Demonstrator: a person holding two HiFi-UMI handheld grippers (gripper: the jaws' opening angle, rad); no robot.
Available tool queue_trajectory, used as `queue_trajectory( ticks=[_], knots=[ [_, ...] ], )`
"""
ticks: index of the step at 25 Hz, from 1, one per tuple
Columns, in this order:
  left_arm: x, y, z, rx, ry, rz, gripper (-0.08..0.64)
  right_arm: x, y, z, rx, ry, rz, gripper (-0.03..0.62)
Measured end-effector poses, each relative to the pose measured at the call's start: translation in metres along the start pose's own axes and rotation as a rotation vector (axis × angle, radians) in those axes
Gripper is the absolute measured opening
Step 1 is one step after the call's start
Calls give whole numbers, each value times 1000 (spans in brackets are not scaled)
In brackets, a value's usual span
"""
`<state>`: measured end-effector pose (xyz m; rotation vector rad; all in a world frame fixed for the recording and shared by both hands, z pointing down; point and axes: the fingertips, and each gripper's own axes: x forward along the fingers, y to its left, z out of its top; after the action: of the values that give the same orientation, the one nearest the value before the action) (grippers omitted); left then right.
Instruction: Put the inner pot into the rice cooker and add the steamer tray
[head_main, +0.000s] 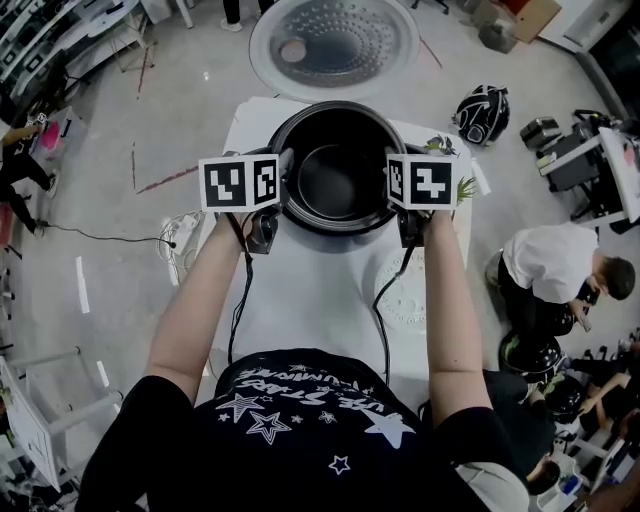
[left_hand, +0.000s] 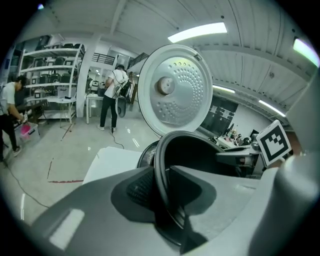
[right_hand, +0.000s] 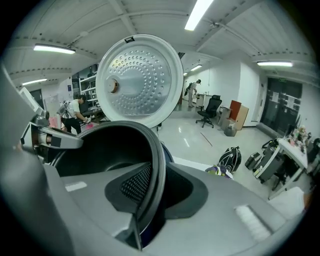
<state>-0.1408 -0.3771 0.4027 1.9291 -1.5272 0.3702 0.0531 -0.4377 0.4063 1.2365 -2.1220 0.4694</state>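
The black inner pot (head_main: 335, 180) hangs over the open rice cooker (head_main: 283, 128), held by its rim on both sides. My left gripper (head_main: 283, 186) is shut on the left rim, which runs between its pads (left_hand: 142, 187) in the left gripper view. On the opposite rim my right gripper (head_main: 393, 186) is likewise shut, the rim (right_hand: 159, 170) pinched against its meshed pad (right_hand: 135, 184). The cooker's round silver lid (head_main: 333, 45) stands open behind the pot (left_hand: 172, 95) (right_hand: 137, 80). A pale round embossed tray (head_main: 408, 297) lies on the table at the near right.
The cooker stands on a white table (head_main: 320, 290). A black backpack (head_main: 482, 112) lies on the floor at the right, with a seated person (head_main: 555, 265) further right. Cables and a power strip (head_main: 182, 240) hang at the table's left edge.
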Motion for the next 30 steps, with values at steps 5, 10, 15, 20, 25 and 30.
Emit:
queue_trajectory(
  ticks=[5, 10, 15, 20, 25, 30],
  knots=[
    [-1, 1, 2, 5, -28, 5, 139, 2, 0, -4, 10, 1, -3, 115],
    [1, 1, 3, 74, -31, -2, 183, 4, 10, -3, -10, -21, 19, 199],
    [-3, -2, 2, 65, -78, -9, 297, -6, 12, -7, -5, -46, 11, 265],
    [-14, -3, 7, 68, -117, -7, 330, -23, 4, -3, -1, -103, -17, 279],
    [-40, -5, 9, 141, -165, -7, 332, -42, 12, -1, -1, -163, -28, 279],
    [-65, -10, -3, 188, -192, -2, 333, -67, 22, -7, 13, -196, -39, 281]
  ],
)
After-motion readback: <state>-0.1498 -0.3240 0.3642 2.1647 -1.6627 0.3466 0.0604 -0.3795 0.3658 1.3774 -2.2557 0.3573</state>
